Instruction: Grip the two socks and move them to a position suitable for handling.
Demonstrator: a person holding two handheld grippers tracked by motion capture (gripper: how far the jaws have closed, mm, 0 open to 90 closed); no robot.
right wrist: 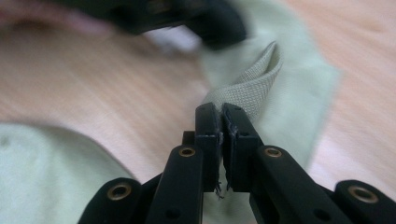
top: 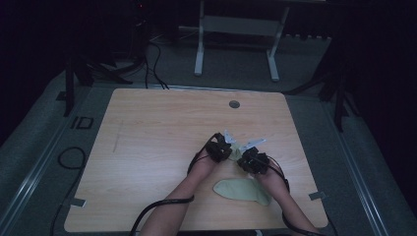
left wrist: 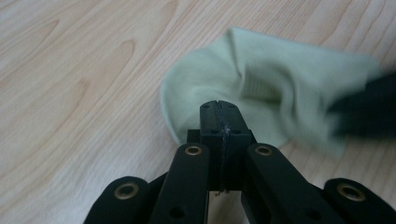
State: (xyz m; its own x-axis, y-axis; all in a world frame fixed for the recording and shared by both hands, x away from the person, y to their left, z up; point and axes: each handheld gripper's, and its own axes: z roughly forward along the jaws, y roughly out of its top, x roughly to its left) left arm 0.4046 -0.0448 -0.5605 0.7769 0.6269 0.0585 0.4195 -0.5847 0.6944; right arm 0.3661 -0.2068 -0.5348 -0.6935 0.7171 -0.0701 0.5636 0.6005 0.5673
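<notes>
A small pale green sock lies bunched on the wooden table between my two grippers. My left gripper has its jaws pressed together on the sock's rounded edge, and folds run out from the tips. My right gripper is shut on the sock's ribbed cuff, which rises from its tips. In the high view the left gripper and the right gripper point at each other, tips nearly meeting, right of the table's middle. A second pale green sock lies flat near the front edge, by the right forearm.
A round grommet sits near the table's far edge. Black cables trail from both grippers over the front edge. A white desk frame stands on the floor beyond the table. The left half of the tabletop is bare wood.
</notes>
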